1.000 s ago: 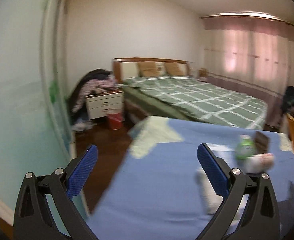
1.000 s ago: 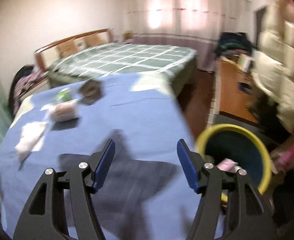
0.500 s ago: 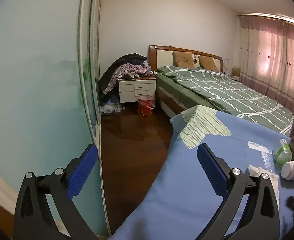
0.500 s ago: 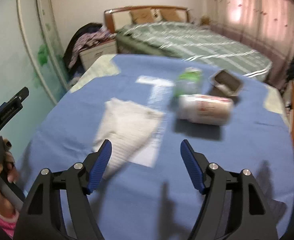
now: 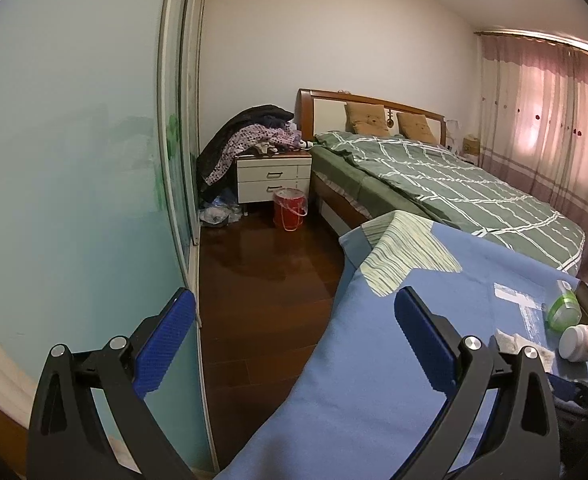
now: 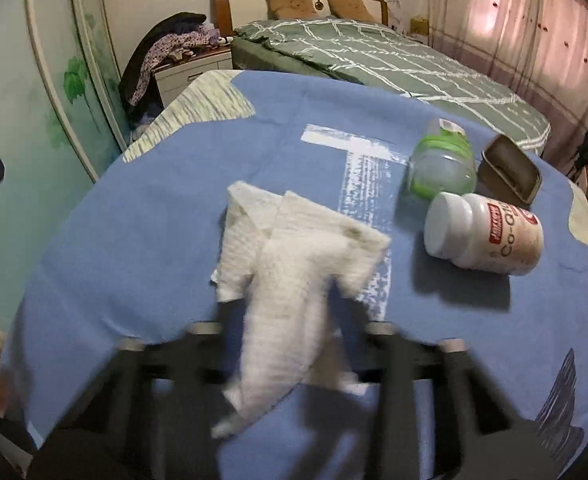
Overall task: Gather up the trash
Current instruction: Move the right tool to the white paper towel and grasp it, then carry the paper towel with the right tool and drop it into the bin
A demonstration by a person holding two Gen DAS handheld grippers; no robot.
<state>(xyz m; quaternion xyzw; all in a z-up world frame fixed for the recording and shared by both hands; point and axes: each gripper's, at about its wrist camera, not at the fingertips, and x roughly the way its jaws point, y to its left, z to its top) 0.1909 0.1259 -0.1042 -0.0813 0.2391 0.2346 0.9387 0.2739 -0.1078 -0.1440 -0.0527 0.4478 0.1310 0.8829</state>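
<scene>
A crumpled white paper towel [image 6: 294,256] lies on the blue-covered table [image 6: 174,184]. My right gripper [image 6: 282,320] is blurred and closed around the towel's near end, its jaws close together on it. Beyond the towel lie a white pill bottle [image 6: 482,236] on its side, a clear bottle with a green label [image 6: 442,164] and a small dark tray [image 6: 510,168]. My left gripper [image 5: 294,320] is open and empty, held over the table's left edge and the floor. The pill bottle [image 5: 580,342] and green bottle [image 5: 562,308] show at the far right there.
A bed with a green checked cover [image 5: 434,184] stands behind the table. A white nightstand [image 5: 272,178] piled with clothes and a red bin [image 5: 290,208] are beside it. A glass sliding door [image 5: 74,200] runs along the left. Dark wood floor [image 5: 262,280] lies between.
My right gripper moved forward onto the paper towel and closed on it. My left gripper stayed open and shifted only slightly.
</scene>
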